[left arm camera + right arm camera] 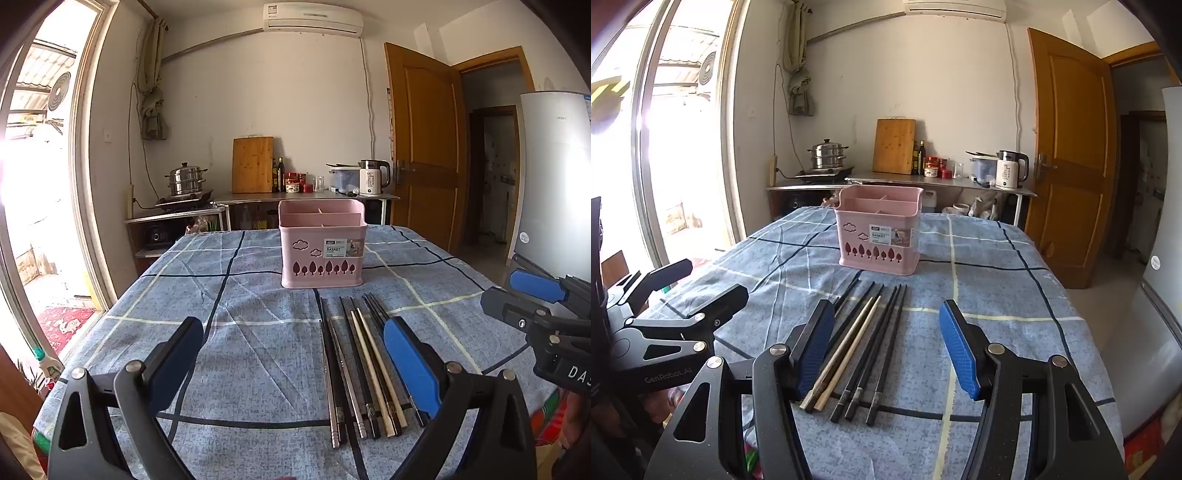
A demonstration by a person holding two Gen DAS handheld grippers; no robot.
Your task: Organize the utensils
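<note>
Strong daylight pours through the glass door (40, 177) on the left, blown out to white glare in both views. The room is bright and evenly lit; the tablecloth (258, 332) shows only soft, faint shadows. Focus is sharp centrally. Fisheye distortion bows the door frame and walls, with dark vignetted corners.

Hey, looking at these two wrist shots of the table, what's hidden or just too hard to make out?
- Pink plastic utensil basket: the compartment floors are hidden by its own walls in both views.
- Basket label: the small print is too fine to read.
- Chopsticks lying on the blue checked tablecloth: in the right wrist view, the leftmost ones pass behind the right gripper's blue pad.
- Left gripper: its base is cut off by the frame edge.
</note>
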